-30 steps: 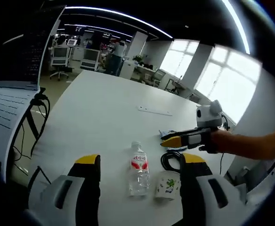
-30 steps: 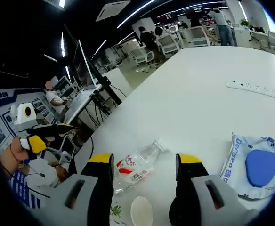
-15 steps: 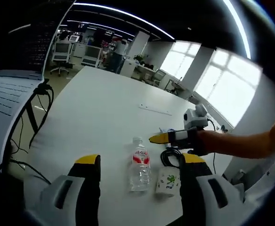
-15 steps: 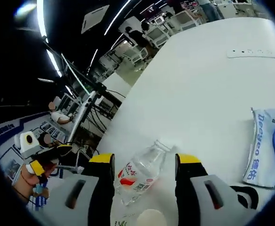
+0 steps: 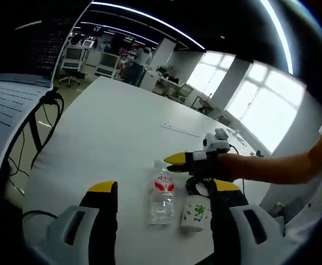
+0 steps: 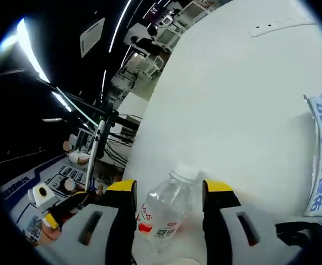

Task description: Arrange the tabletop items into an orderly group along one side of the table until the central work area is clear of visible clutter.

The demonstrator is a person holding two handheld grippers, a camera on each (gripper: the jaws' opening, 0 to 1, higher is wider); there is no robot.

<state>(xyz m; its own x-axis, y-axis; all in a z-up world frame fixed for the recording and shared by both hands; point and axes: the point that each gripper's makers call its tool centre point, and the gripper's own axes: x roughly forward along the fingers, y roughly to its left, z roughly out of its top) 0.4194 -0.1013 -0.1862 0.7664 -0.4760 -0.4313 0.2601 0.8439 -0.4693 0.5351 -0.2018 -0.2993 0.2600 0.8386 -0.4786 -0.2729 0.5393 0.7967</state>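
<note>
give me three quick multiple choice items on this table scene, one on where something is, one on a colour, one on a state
1. In the left gripper view, where does the paper cup stand relative to the water bottle?
A. directly to its right
B. far behind it
C. on top of it

2. What colour is the bottle's label band?
A. blue
B. red
C. green

3. How do the jaws of the right hand-held gripper stand?
A. shut on the cup
C. shut tight on the bottle's cap
B. open, with the bottle between them

Answers: 1 A, the cup sits just beside the bottle on the white table. 2 B, a red band wraps the clear bottle in both views. 3 B, the right gripper view shows a jaw on either side of the bottle with gaps showing.
</note>
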